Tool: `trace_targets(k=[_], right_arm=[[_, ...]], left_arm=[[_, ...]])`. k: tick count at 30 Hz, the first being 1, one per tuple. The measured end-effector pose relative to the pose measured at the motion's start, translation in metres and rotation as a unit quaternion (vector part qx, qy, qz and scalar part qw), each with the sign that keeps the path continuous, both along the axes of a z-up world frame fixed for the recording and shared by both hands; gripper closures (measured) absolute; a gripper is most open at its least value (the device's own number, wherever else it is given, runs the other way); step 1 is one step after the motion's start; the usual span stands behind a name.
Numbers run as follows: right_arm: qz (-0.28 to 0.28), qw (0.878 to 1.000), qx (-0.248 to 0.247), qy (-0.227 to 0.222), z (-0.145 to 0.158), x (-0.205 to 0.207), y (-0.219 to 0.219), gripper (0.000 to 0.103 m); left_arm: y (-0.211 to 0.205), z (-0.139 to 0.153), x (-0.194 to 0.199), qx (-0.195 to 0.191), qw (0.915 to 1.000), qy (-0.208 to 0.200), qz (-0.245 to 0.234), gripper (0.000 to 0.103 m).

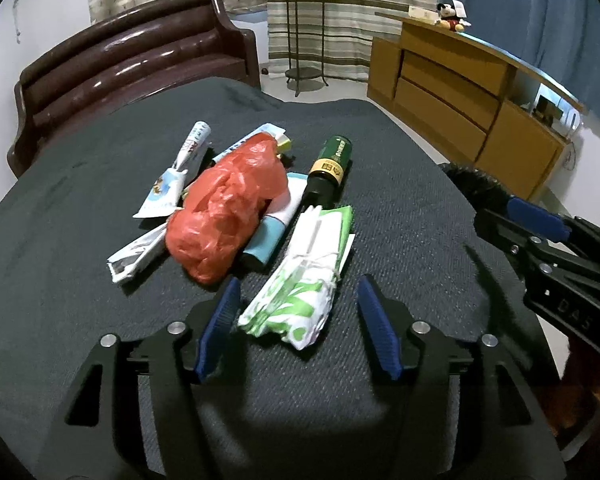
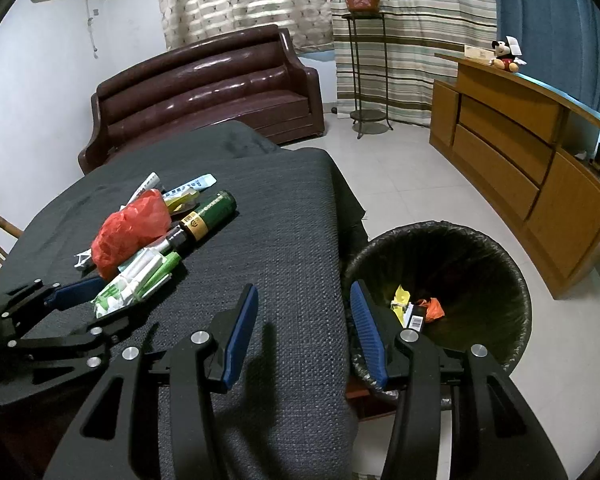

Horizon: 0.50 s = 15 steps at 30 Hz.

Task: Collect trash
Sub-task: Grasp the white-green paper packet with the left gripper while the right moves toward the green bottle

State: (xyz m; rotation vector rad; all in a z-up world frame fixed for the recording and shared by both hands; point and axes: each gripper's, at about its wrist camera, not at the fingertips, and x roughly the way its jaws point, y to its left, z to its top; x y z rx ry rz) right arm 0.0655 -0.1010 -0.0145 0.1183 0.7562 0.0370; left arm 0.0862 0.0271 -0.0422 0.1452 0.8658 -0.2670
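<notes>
Trash pile on the dark-clothed table, bin waiting at its edge.

A green-and-white wrapper [image 1: 300, 276] lies nearest, between the spread blue pads of the left gripper [image 1: 298, 320], which do not press on it. Behind it sit a red plastic bag [image 1: 224, 208] and a green bottle [image 1: 330, 164]. The right gripper [image 2: 304, 332], jaws apart and empty, hangs over the table edge [image 2: 284, 208] beside the black-lined trash bin [image 2: 480, 252].

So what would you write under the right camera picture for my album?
Right gripper open over the table edge, bin beside it, trash pile waiting.
</notes>
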Motion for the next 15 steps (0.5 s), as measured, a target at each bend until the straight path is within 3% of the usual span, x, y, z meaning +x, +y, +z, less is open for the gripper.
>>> trace_targets(k=[3,15], right_arm=[[0.000,1.000,0.002,0.001,0.000,0.000,0.000,0.055],[0.003,1.000,-0.001,0.002,-0.002,0.002,0.002,0.055]], left_arm=[[-0.004,-0.003,0.001,0.000,1.0000,0.006,-0.004,0.066],[0.016,0.009,-0.027,-0.021,0.9996,-0.021,-0.002,0.069]])
